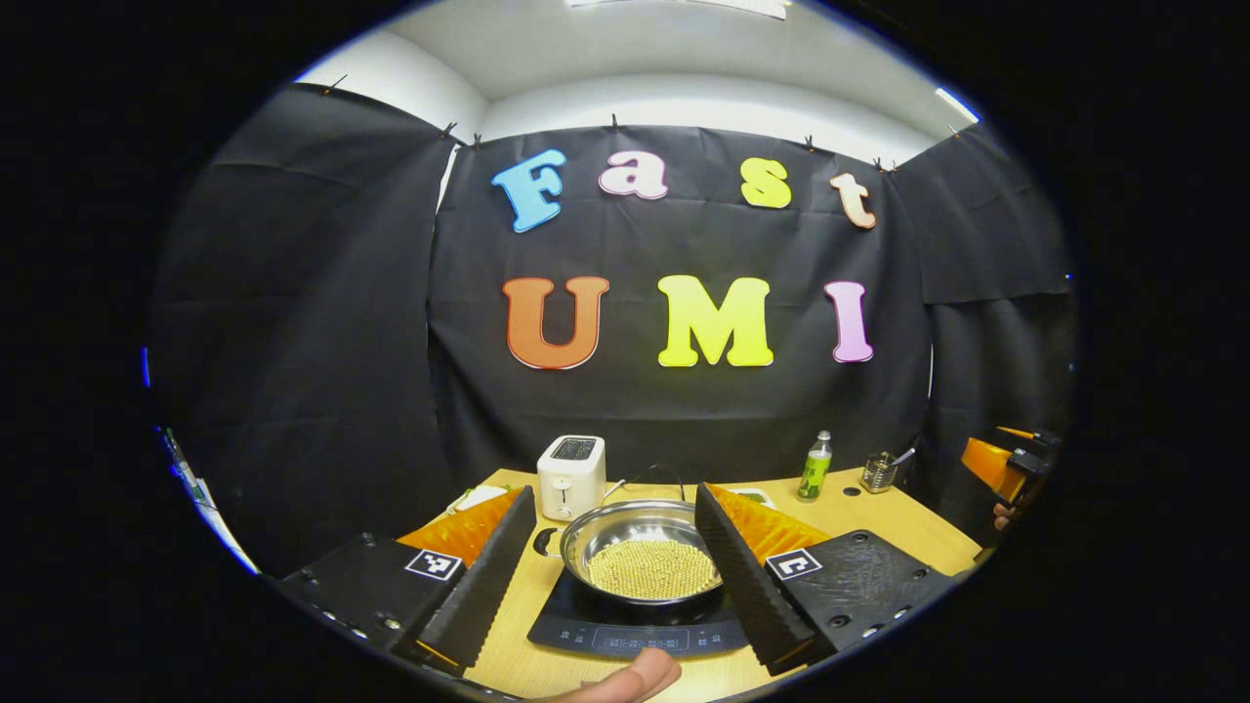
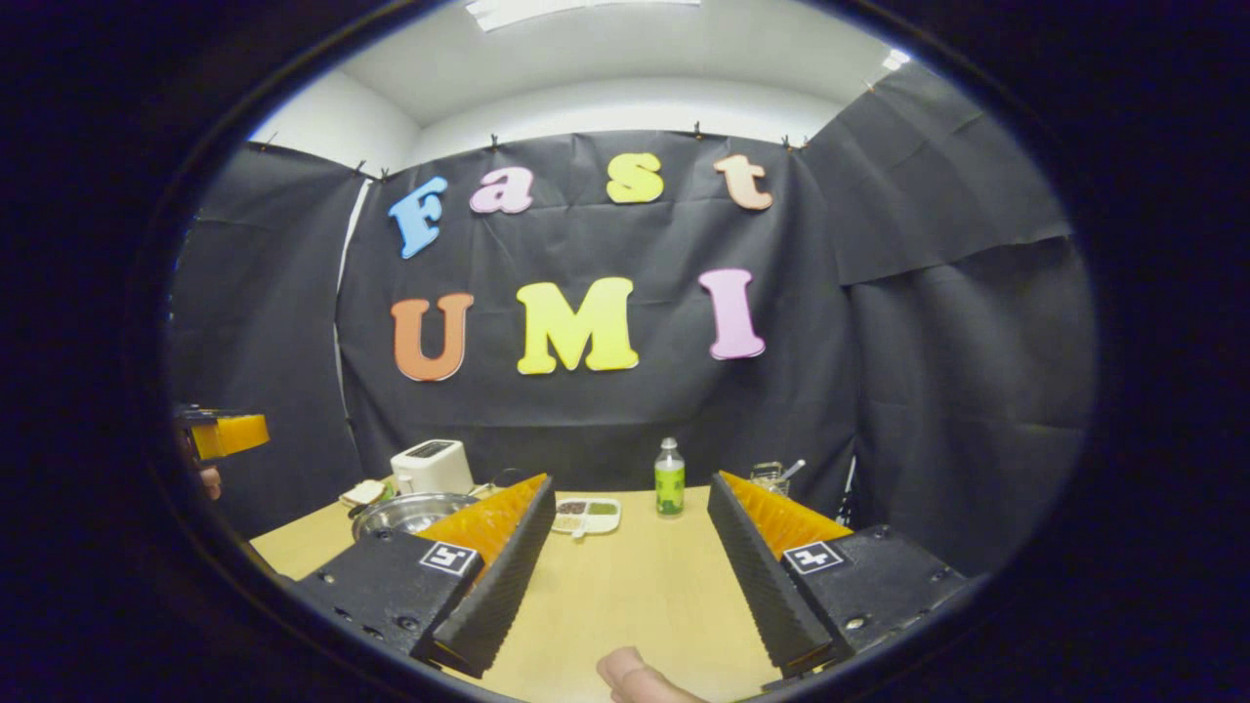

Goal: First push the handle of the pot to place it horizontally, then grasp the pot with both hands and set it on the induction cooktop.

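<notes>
You are holding both grippers, left [image 1: 605, 576] and right [image 2: 625, 576], back with jaws apart and empty, while the pot [image 1: 640, 552] is sitting on the cooktop [image 1: 625, 625] on the desk [image 2: 635, 576], so the task looks finished.

In the left gripper view, the pot [image 1: 640, 555], filled with small yellowish beads, sits on the induction cooktop [image 1: 635, 630] on the wooden table [image 1: 879, 517]. The left gripper [image 1: 610, 571] hangs near, fingers spread wide apart either side of the pot, touching nothing. Farther back stand a white toaster [image 1: 571, 475], left, and a green bottle [image 1: 815, 467], right.
</notes>
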### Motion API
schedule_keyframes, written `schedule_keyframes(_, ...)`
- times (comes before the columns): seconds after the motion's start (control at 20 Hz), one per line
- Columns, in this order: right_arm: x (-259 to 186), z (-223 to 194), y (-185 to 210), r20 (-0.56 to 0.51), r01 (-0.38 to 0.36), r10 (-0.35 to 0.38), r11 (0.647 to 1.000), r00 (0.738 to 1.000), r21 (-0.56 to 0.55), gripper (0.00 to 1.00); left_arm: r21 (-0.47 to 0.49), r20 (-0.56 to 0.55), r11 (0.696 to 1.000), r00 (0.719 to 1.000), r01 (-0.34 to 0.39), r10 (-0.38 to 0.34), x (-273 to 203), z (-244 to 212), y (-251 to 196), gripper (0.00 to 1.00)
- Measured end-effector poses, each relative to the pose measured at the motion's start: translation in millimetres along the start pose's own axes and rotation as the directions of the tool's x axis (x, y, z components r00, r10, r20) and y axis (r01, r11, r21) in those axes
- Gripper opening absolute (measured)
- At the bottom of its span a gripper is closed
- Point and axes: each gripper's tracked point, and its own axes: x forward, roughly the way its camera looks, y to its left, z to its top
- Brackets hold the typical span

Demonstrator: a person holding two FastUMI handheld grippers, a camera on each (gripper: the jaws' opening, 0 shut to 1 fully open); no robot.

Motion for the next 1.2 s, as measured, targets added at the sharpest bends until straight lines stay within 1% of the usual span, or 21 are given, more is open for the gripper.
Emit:
schedule_keyframes(0.05,-9,6,-8,0.014,0.011,-0.011,1.0,1.0,-0.002,0.96,0.002,0.011,1.0,1.0,-0.001,0.001,-8,3,-3,0.97)
schedule_keyframes(0.2,-43,11,-30,0.023,0.043,-0.043,0.999,0.999,-0.013,0.96,-0.003,0.051,1.0,0.999,0.01,-0.01,-31,8,-12,0.97)
schedule_keyframes(0.3,-59,7,-38,0.021,0.049,-0.049,0.999,0.999,-0.023,0.96,-0.021,0.071,0.999,0.997,0.029,-0.028,-46,7,-21,0.97)
schedule_keyframes(0.45,-79,2,-44,0.021,0.044,-0.043,0.998,0.999,-0.034,0.96,-0.054,0.1,0.998,0.995,0.037,-0.032,-65,6,-27,0.97)
schedule_keyframes(0.5,-82,3,-46,0.027,0.049,-0.048,0.998,0.999,-0.037,0.96,-0.059,0.111,0.998,0.993,0.039,-0.032,-67,6,-28,0.97)
schedule_keyframes(0.6,-86,4,-49,0.036,0.058,-0.056,0.998,0.998,-0.035,0.96,-0.051,0.099,0.997,0.994,0.054,-0.049,-70,0,-33,0.95)
schedule_keyframes(0.75,-88,4,-42,0.044,0.043,-0.042,0.999,0.998,-0.029,0.96,-0.038,0.079,0.998,0.996,0.052,-0.049,-69,-6,-33,0.95)
schedule_keyframes(0.8,-89,5,-40,0.046,0.037,-0.035,0.999,0.998,-0.027,0.99,-0.037,0.079,0.998,0.996,0.054,-0.051,-69,-6,-35,0.95)
schedule_keyframes(0.85,-88,4,-38,0.047,0.029,-0.028,0.999,0.999,-0.022,0.96,-0.037,0.078,0.997,0.995,0.06,-0.057,-69,-6,-36,0.95)
schedule_keyframes(1.2,-90,-1,-30,0.043,0.011,-0.011,1.0,0.999,-0.015,0.96,-0.008,0.071,0.997,0.994,0.082,-0.081,-73,-14,-40,0.95)
